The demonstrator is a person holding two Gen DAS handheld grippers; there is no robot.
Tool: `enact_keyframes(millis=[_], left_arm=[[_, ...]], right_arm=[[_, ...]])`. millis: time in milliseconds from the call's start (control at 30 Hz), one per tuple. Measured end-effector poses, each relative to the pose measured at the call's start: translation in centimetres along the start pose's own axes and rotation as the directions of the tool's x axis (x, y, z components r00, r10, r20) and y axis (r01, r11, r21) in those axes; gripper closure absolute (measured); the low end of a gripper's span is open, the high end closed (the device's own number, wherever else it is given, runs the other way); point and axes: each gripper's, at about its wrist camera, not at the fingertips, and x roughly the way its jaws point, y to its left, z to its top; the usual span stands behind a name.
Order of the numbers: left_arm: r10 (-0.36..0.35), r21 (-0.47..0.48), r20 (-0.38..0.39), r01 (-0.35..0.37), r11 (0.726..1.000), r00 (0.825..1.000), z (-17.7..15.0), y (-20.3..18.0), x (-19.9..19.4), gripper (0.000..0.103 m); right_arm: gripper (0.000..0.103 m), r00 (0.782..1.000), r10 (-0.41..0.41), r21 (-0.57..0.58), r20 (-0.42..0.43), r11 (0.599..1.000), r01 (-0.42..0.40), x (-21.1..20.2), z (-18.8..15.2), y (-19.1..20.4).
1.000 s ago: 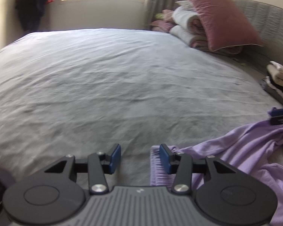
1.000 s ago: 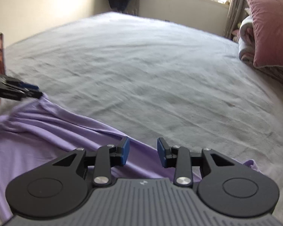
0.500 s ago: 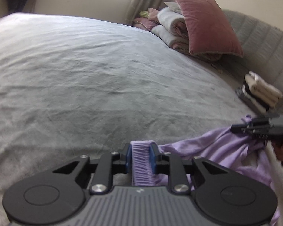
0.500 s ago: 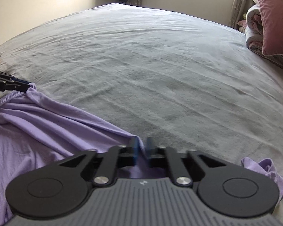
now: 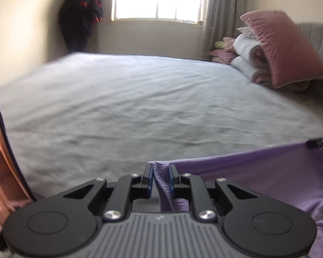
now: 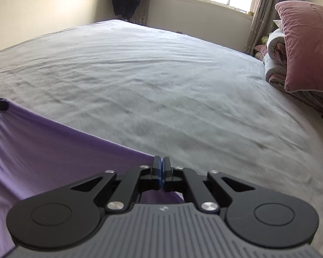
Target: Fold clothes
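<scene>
Near the bed's [image 6: 161,75] front edge, your left gripper [image 5: 160,177] has just closed on the purple garment's [image 5: 258,176] ribbed hem and your right gripper [image 6: 161,173] is clamped tight on its far corner, cloth stretched taut between, so next lay it flat before folding.

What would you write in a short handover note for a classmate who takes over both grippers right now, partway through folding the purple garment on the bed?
Left gripper: its jaws have just been closing and pinch a bunched corner of the purple garment.
Right gripper: shut on the garment's other corner.
Garment: its top edge is pulled taut between the two grippers at the near side of the grey bed; the rest hangs out of view.
Done: both corners gripped and the edge spread.
Left: probably lay it flat on the bed, then make the folds. None shows yet.
</scene>
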Motion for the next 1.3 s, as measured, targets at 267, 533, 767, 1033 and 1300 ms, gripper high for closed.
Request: enact_keyframes(millis=[267, 533, 767, 1033, 1300], left_arm=[[0.135, 0.016, -0.014, -0.135, 0.991, 0.991, 0.3, 0.5, 2.0, 0.089], [0.155, 0.039, -0.07, -0.152, 0.988, 0.986, -0.4, 0.7, 3.7, 0.087], [0.143, 0.032, -0.08, -0.141, 0.989, 0.986, -0.3, 0.7, 3.2, 0.077], [0.064, -0.058, -0.171, -0.075, 0.996, 0.983, 0.0, 1.5, 0.5, 0.057], [-0.032, -0.166, -0.298, -0.018, 0.986, 0.954, -0.2, 2.7, -2.4, 0.054]], right_arm=[[0.103, 0.997, -0.072, -0.012, -0.004, 0.997, 0.072, 4.1, 3.0, 1.9], [0.103, 0.99, -0.121, -0.024, -0.07, 0.993, 0.119, 8.4, 3.0, 3.4], [0.077, 0.987, -0.133, -0.016, -0.088, 0.991, 0.132, 7.8, 3.0, 3.8], [0.063, 0.996, -0.04, 0.075, -0.08, 0.996, 0.046, 3.2, 2.2, 3.3], [0.063, 0.994, 0.064, 0.065, -0.09, 0.996, -0.058, -2.8, -0.5, 3.6]])
